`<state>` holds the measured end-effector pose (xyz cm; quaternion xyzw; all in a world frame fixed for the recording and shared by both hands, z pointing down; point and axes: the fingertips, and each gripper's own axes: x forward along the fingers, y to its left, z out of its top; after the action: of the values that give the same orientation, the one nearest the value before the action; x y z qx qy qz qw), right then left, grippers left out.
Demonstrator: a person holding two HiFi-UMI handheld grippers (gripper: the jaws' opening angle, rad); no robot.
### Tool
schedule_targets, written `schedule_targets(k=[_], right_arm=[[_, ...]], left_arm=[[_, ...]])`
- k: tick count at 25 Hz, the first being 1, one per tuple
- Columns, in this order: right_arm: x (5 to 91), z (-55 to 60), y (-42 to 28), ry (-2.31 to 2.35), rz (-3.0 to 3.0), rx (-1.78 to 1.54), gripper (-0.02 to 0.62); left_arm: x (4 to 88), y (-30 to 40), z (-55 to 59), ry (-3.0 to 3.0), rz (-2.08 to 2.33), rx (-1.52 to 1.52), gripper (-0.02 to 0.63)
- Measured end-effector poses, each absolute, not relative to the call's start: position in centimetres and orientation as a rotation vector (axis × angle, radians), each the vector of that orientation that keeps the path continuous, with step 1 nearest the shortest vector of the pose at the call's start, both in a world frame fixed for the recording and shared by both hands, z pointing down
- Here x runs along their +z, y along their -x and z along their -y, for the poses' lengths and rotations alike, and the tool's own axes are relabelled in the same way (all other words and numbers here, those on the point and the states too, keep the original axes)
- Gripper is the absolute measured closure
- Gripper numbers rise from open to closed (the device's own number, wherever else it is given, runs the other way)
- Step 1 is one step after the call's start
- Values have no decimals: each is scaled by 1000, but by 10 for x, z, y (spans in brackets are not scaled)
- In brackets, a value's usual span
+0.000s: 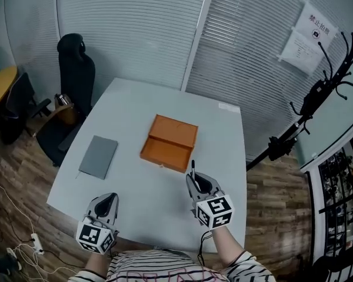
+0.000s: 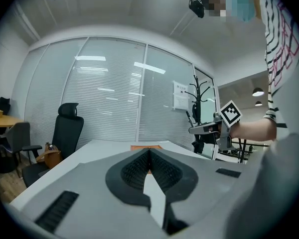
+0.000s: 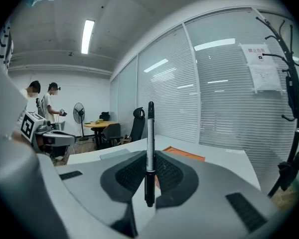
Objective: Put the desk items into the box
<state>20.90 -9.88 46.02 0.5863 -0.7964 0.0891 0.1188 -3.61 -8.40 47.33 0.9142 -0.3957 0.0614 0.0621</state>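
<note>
starting with the head view, one pale grey smooth-topped table (image 1: 147, 187) is seen, and on it one flat rectangular orange box (image 1: 169, 143) lying open, its lid folded back towards the far edge. one thin grey rectangular notebook (image 1: 98, 156) lies well apart to the left of the box. two grippers are held over the near edge: the left gripper (image 1: 107, 200) and the right gripper (image 1: 194, 180), each bearing one marker cube. one slim pen with a pale barrel and black ends (image 1: 193, 168) is pinched by the right gripper, its tip just short of the near side of the box. one black padded office chair (image 1: 75, 75) stands beyond the left corner, and one black branching coat rack (image 1: 317, 93) at the right. slatted blinds close off the back.

in the left gripper view, the ribbed black pads of the left gripper (image 2: 149, 156) are pressed together with nothing between them. a sliver of the orange box (image 2: 145, 147) is seen just over the jaws. the right gripper (image 2: 202, 129) is seen at the right.

in the right gripper view, the pen (image 3: 150, 148) is held upright between the ribbed pads of the right gripper (image 3: 149, 172), which are closed on its lower part. the orange box (image 3: 184, 154) lies beyond, partly hidden by the jaws, with the notebook (image 3: 117, 154) to the left. two people (image 3: 42, 103) stand far off by one pedestal fan (image 3: 79, 114).
</note>
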Motion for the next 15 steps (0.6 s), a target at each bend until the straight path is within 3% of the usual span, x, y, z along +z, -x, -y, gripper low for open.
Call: schedule_targets(k=[15], right_arm=[[479,213,-219,-1536,2258,139,537]], left_arm=[[485,48,110,-2676,1293,213,584]])
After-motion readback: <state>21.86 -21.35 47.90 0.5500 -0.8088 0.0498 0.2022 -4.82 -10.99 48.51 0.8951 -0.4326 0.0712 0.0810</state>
